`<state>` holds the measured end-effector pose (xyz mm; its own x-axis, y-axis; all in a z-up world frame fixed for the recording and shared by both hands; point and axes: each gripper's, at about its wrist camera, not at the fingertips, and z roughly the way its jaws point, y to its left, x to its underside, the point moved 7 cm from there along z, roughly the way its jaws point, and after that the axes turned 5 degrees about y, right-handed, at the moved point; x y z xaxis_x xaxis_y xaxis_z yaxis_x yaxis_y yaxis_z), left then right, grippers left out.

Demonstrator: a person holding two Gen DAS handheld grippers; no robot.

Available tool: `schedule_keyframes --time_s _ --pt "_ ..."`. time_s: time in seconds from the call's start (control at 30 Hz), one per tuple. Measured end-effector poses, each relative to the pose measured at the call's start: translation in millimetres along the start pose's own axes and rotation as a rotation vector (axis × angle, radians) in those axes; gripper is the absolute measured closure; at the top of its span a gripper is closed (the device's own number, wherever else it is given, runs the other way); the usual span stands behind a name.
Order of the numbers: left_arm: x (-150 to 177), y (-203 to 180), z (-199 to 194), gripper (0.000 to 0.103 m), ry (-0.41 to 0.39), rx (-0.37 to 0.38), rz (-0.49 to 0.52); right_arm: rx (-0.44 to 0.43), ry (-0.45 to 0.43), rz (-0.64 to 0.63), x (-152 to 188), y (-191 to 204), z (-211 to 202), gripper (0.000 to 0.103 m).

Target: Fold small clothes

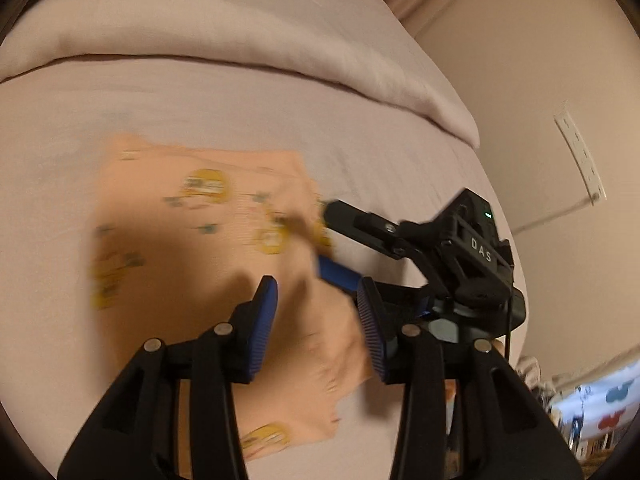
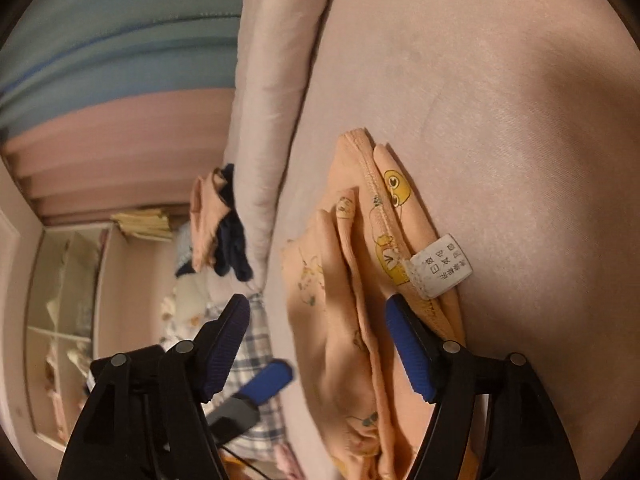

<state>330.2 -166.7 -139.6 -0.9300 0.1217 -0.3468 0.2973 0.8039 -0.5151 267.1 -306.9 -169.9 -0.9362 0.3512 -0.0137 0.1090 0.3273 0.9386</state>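
The peach garment [image 1: 192,264], printed with little yellow cartoon figures, lies spread on the pale pink bed sheet [image 1: 224,116], its near edge rumpled into folds. A white care label [image 2: 438,266] sticks out from one seam. The left tongs [image 1: 316,324] hang above the cloth's bunched corner with the blue pads parted and nothing pinched between them. The right tongs [image 2: 316,346] sit beside the folded edge, jaws spread wide and released; one pad rests near the label, the other stands off the cloth. A rolled pink duvet [image 1: 240,32] runs along the far side of the bed. More clothes [image 2: 218,224] are heaped past the bed's edge, near a plaid fabric [image 2: 248,368].
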Motion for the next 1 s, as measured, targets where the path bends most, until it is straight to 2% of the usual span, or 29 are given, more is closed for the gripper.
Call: schedule_keyframes --time_s 0.07,0.13,0.2,0.23,0.27,0.3,0.33,0.5,0.6,0.7,0.77,0.9,0.97,1.0 --pt "4.8 22.0 -12.9 0.060 -0.027 -0.026 -0.030 0.073 0.009 -0.064 -0.2 5.7 5.9 0.032" --pt "12.5 49.8 -23.6 0.060 -0.051 -0.063 -0.081 0.156 0.015 -0.139 0.4 12.2 13.4 0.037" --pt "22.1 74.7 -29.2 0.059 -0.057 -0.076 -0.134 0.240 0.022 -0.213 1.1 11.5 18.6 0.055" --pt "26.8 84.9 -30.0 0.059 -0.055 -0.077 -0.160 0.298 0.023 -0.258 0.4 14.4 24.8 0.059" --pt "32.5 91.5 -30.6 0.059 -0.053 -0.075 -0.179 0.341 0.021 -0.285 -0.7 14.6 29.6 0.071" --pt "38.1 101.8 -30.7 0.060 -0.053 -0.073 -0.206 0.405 0.015 -0.324 -1.8 15.7 33.4 0.088" --pt "41.8 107.2 -30.5 0.060 -0.052 -0.074 -0.221 0.448 0.008 -0.360 -2.7 17.8 37.3 0.094" --pt "52.2 109.2 -23.1 0.059 -0.044 -0.046 -0.245 0.517 -0.056 -0.525 -7.0 54.0 23.4 0.095" --pt "52.5 102.4 -25.4 0.057 -0.040 -0.028 -0.238 0.597 -0.102 -0.513 -24.0 45.1 5.1 0.095" --pt "49.7 99.2 -20.5 0.057 -0.032 -0.030 -0.226 0.661 -0.083 -0.460 -39.4 15.4 2.1 0.095" --pt "48.4 96.8 -20.1 0.057 -0.034 -0.020 -0.227 0.648 -0.059 -0.420 -41.4 0.8 6.0 0.095" --pt "45.9 90.3 -20.2 0.057 -0.041 -0.039 -0.193 0.610 -0.084 -0.404 -40.4 -5.9 -3.2 0.095" --pt "41.6 85.5 -22.0 0.057 -0.058 -0.049 -0.171 0.639 -0.103 -0.439 -35.8 2.0 -11.3 0.091" --pt "39.6 82.7 -22.8 0.057 -0.070 -0.052 -0.159 0.681 -0.129 -0.487 -32.6 9.6 -16.2 0.086"
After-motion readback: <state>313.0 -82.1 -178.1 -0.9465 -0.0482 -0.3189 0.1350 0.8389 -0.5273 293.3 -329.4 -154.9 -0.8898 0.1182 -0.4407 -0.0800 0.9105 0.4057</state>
